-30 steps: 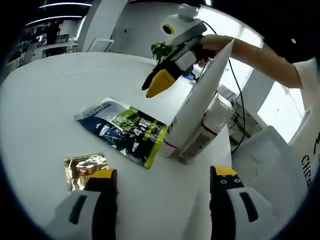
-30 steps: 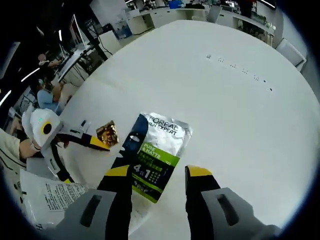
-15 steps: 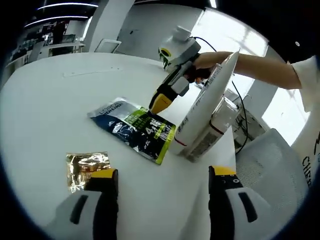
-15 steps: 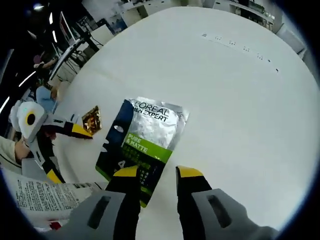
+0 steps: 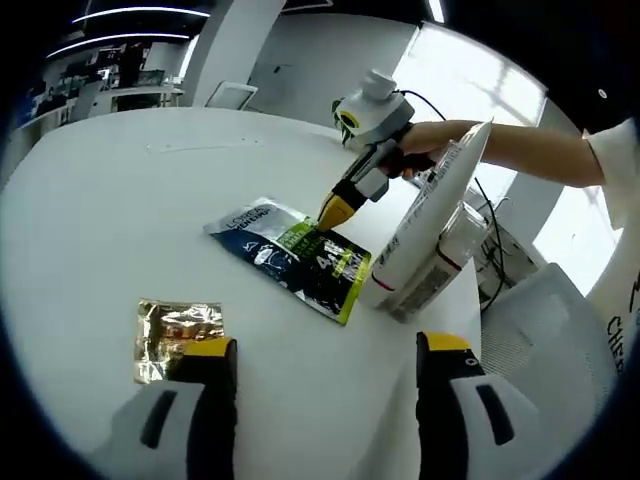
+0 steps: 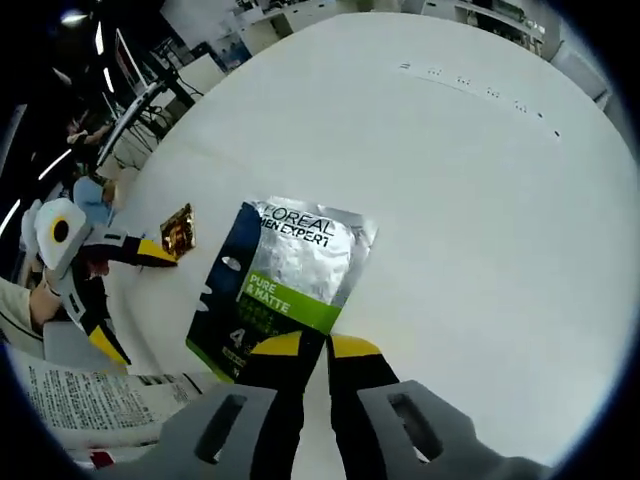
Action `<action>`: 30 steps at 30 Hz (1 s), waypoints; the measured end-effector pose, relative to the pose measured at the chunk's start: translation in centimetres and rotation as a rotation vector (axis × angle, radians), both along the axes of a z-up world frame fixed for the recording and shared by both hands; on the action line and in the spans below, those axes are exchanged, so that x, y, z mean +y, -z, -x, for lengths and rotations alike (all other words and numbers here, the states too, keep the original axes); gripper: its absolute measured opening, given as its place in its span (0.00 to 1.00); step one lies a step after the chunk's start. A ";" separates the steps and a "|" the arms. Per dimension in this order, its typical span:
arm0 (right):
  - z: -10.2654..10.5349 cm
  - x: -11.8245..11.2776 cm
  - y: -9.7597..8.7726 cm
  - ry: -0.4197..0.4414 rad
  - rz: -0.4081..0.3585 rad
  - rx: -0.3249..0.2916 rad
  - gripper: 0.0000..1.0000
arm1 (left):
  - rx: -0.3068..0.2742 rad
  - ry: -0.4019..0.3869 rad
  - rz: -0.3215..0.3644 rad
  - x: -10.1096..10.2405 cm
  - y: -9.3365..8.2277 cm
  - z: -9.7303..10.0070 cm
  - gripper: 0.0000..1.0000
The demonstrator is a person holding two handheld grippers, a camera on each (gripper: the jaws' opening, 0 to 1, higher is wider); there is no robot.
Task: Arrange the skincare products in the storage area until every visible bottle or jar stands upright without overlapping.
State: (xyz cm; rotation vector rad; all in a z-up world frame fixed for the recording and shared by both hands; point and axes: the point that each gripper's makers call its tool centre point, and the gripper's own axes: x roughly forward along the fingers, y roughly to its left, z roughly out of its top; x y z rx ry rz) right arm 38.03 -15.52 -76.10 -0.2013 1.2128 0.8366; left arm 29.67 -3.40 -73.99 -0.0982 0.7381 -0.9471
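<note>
Left gripper view: left tool [image 5: 327, 352] unclenched, jaws wide apart, holding nothing, hovering low over the white bench [image 5: 110, 220]. Gold foil sachet [image 5: 176, 333] flat on the bench, just ahead of the tool's left jaw. Farther ahead, dark sachet [image 5: 292, 258] lying flat, with the right tool [image 5: 338, 209] pressed tip-down on its far edge. To the right of that, white tube [image 5: 432, 232] leaning steeply, cap end down, against a bottle [image 5: 458, 232] behind it; not upright.

Right gripper view: right tool [image 6: 314, 348] clenched, jaws drawn almost together on the near edge of the dark sachet [image 6: 290, 275], apparently pinching it. Gold foil sachet [image 6: 177, 230] off to the left beyond it, left tool [image 6: 152, 251] just beside that. Printed side of the white tube [image 6: 85, 398] close by at the tool's lower left.

Risks, judged from here: thin, slick foil likely to slip out of a shallow edge pinch. Dragging or lifting the sachet so close to the leaning tube could knock it flat, or roll it toward the bench edge. Limp sachets unlikely to stand alone, so may flop onto neighbours and overlap.
</note>
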 end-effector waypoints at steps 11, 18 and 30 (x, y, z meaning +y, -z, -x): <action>-0.1 -0.2 0.2 0.016 0.004 0.008 0.03 | -0.008 -0.053 -0.006 1.8 0.1 -0.9 0.68; 0.1 0.7 0.2 0.016 -0.009 0.042 0.01 | -0.009 -0.092 -0.011 3.6 0.1 -1.6 0.68; 0.2 3.6 -1.3 0.000 -0.091 0.043 0.01 | -0.005 -0.102 0.042 2.3 -0.8 -1.3 0.65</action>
